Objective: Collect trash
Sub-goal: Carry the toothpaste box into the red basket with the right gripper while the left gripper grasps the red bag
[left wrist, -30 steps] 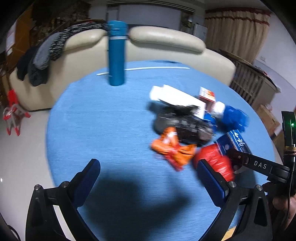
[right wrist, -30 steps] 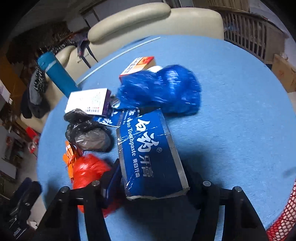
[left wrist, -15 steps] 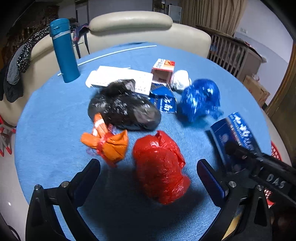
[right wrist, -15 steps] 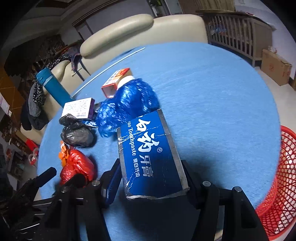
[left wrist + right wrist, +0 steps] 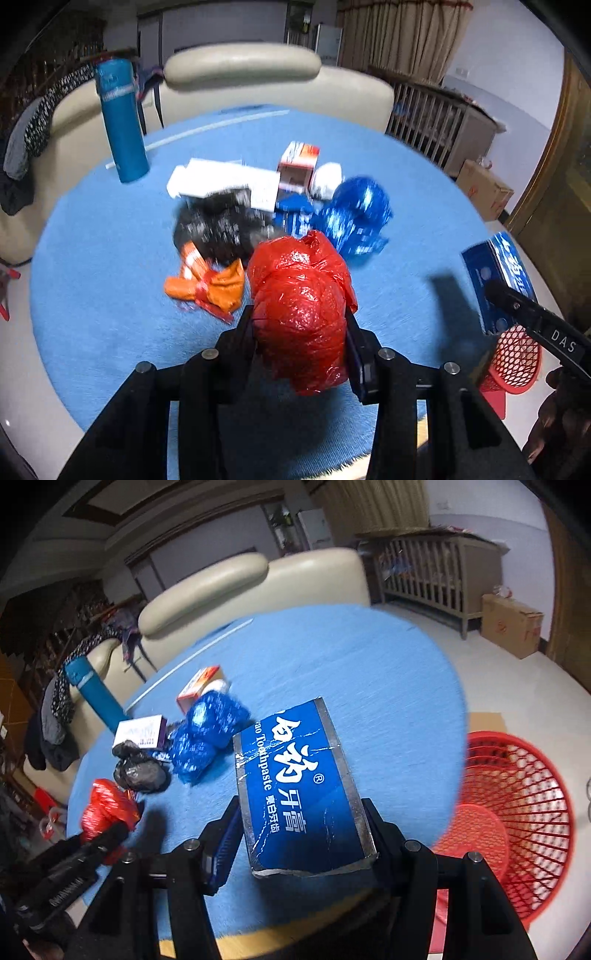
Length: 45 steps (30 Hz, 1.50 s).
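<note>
My left gripper is shut on a crumpled red plastic bag just above the blue round table. My right gripper is shut on a blue toothpaste box and holds it over the table's right edge, beside a red mesh basket on the floor. The box and basket also show at the right of the left wrist view. An orange bag, a black bag and a blue bag lie on the table.
A tall teal bottle stands at the table's far left. A white box, a small red-and-white box and a white wad lie behind the bags. A cream sofa stands behind the table.
My left gripper has closed on the red bag; its jaws were wide open before. My right gripper has carried the toothpaste box right, toward the red basket.
</note>
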Each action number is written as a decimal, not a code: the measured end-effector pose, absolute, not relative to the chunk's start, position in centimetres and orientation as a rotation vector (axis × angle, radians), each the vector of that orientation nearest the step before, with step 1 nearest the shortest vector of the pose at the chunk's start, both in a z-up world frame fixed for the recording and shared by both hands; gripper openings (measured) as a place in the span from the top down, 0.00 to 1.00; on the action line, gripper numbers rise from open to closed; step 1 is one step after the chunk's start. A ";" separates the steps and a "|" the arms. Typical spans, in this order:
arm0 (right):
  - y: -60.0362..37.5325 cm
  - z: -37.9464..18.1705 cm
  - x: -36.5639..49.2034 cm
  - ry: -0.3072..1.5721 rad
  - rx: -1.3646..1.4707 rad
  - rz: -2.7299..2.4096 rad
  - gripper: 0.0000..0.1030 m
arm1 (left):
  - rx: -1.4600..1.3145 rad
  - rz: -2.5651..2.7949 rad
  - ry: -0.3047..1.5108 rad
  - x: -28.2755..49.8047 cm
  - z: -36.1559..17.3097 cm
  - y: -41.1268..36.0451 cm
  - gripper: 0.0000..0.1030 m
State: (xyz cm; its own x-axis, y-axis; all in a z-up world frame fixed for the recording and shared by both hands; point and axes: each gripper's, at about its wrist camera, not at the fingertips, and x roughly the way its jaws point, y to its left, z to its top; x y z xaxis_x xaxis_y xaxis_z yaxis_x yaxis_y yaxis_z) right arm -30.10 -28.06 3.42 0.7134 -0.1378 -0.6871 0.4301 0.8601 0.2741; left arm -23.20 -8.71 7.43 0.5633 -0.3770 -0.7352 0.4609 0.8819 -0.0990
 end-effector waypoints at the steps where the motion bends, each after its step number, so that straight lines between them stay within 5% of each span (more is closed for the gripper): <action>1: -28.2 3.7 -30.6 0.704 0.439 -0.333 0.38 | 0.105 -0.496 0.825 -23.4 8.0 -8.6 0.56; 14: -34.7 5.2 -38.1 0.629 0.484 -0.522 0.38 | 0.120 -0.574 0.737 -26.0 11.8 -10.7 0.56; 27: -41.3 -0.3 -42.1 0.731 0.601 -0.655 0.38 | 0.254 -0.729 0.755 -28.6 10.8 -19.0 0.56; 36: -42.9 -3.0 -42.8 0.792 0.660 -0.626 0.25 | 0.352 -0.853 0.770 -31.3 9.9 -25.8 0.56; 45: -45.7 -1.6 -46.7 0.634 0.738 -0.741 0.23 | 0.442 -0.971 0.817 -33.2 7.6 -31.9 0.56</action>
State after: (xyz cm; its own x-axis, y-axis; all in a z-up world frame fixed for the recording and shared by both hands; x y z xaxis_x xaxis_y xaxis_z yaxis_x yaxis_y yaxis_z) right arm -46.74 -45.66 -1.60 0.5810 -0.3631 -0.7284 0.7756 0.5182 0.3604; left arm -33.19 -31.93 7.63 0.3089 -0.5492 -0.7765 0.8590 0.5115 -0.0201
